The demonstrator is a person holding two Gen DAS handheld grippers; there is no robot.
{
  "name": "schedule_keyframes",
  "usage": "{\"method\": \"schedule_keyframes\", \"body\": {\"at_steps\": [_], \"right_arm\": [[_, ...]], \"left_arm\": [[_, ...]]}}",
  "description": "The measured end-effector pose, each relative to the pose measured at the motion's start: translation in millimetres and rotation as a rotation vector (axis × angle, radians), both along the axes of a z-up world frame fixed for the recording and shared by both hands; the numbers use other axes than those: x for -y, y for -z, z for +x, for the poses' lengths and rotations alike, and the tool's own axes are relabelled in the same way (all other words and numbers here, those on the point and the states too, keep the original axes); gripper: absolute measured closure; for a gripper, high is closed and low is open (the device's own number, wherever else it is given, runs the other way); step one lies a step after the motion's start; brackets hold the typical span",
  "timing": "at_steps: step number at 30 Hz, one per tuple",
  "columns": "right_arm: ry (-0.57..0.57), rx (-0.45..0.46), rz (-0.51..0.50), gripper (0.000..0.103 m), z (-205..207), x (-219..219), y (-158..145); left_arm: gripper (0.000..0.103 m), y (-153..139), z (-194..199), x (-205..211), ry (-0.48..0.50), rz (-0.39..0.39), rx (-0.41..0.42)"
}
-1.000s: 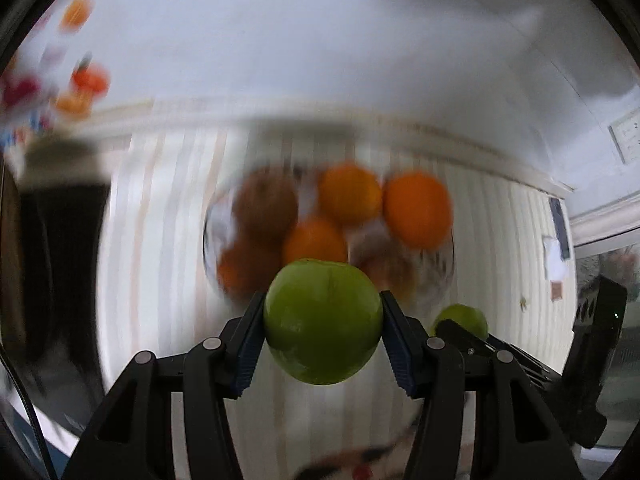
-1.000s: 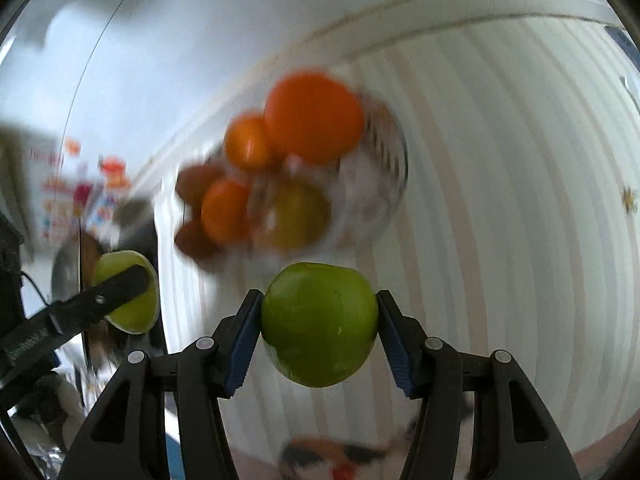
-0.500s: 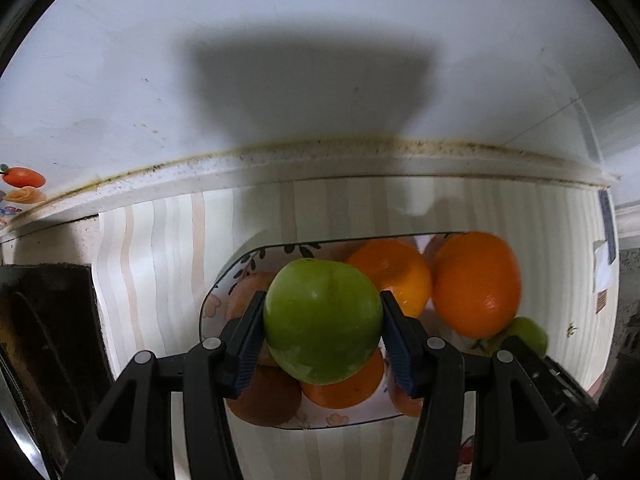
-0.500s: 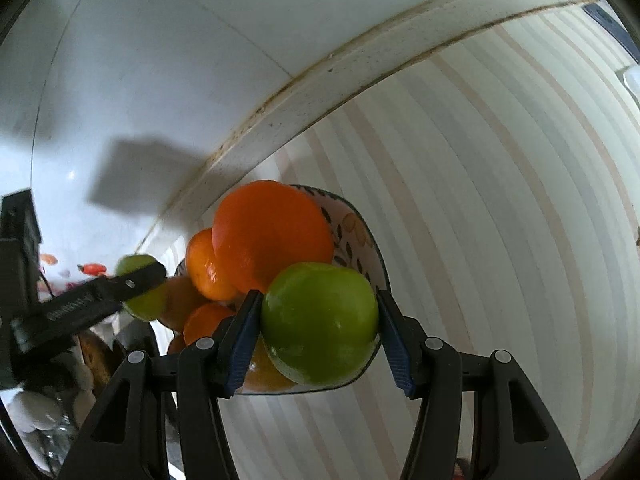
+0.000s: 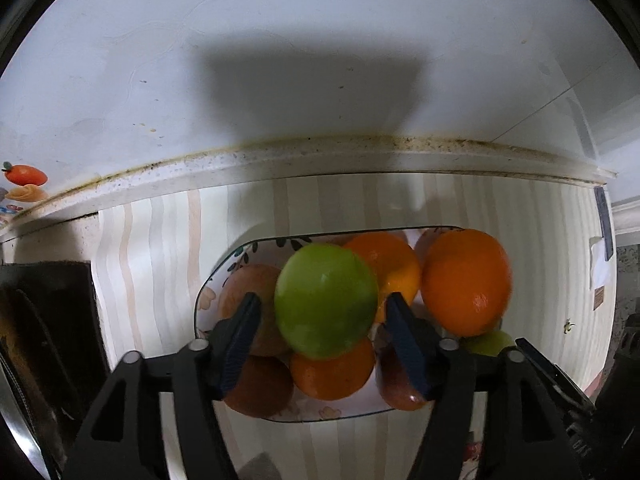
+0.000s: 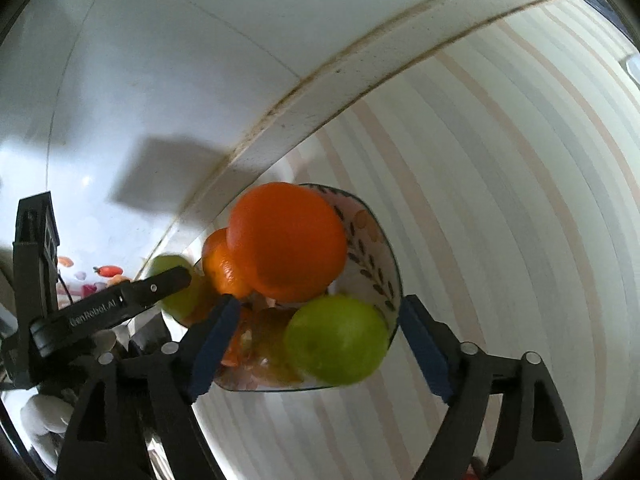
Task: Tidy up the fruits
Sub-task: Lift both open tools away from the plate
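A flowered plate point(image 5: 256, 246) on the striped counter holds several oranges and brown fruits. In the left wrist view my left gripper point(image 5: 325, 316) is open, its blue pads clear of a green apple point(image 5: 326, 300) that lies on top of the pile, beside a large orange point(image 5: 466, 280). In the right wrist view my right gripper point(image 6: 314, 334) is open around a second green apple point(image 6: 338, 340) lying at the plate's point(image 6: 382, 264) near edge, below the large orange point(image 6: 288, 240). The left gripper point(image 6: 120, 304) shows there at left, by the first apple point(image 6: 176, 292).
A white wall with a stained ledge point(image 5: 320, 152) runs behind the plate. A dark object point(image 5: 44, 320) lies at the counter's left. Colourful stickers point(image 5: 24, 176) are on the wall at far left. Striped counter point(image 6: 500, 200) stretches to the right.
Both grippers came down over the plate and opened. Each green apple, gripped before, now lies free among the fruit with gaps to the pads.
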State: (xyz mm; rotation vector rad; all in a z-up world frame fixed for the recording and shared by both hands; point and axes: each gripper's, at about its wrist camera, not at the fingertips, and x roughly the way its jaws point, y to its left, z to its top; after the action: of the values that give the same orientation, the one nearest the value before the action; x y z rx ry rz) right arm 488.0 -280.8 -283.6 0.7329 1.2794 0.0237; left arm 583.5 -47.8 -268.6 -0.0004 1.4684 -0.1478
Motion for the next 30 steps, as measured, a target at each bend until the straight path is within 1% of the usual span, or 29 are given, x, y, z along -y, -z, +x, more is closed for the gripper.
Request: {"method": "schedule_keyframes", "body": {"at_steps": [3,4,8,11,13,18,21,26,30], "right_arm": [[-0.028,0.012,-0.032,0.011,-3,-6,-9],[-0.038,0.016,-0.048,0.011,-4,-8,-12],[-0.098,0.033,-0.156,0.006,-10,-18,-33],[-0.165,0.048,-0.286,0.006,-20,-30,-55],[-0.201,0.057,-0.343,0.005,-27,-37,-65],[-0.261,0.073,-0.415,0.004,-55,-51,-91],[-0.285,0.092,-0.428,0.004,-74,-56,-107],[-0.308,0.156,-0.462,0.004,-109,-63,-144],[-0.313,0.208,-0.477,0.004,-134,-66,-175]], "left_arm": [[0.020,-9,-7,-4,-0.004,-0.007,0.015],[0.018,-11,-9,-5,-0.008,-0.003,0.018],[0.018,-31,-30,-18,-0.040,-0.006,0.065],[0.018,-48,-57,-29,-0.071,0.000,0.110],[0.018,-56,-75,-37,-0.092,0.005,0.133],[0.018,-77,-128,-46,-0.137,0.035,0.205],[0.018,-89,-155,-46,-0.143,0.039,0.231],[0.018,-113,-193,-41,-0.147,0.045,0.274],[0.018,-137,-219,-37,-0.137,0.058,0.329]]}}
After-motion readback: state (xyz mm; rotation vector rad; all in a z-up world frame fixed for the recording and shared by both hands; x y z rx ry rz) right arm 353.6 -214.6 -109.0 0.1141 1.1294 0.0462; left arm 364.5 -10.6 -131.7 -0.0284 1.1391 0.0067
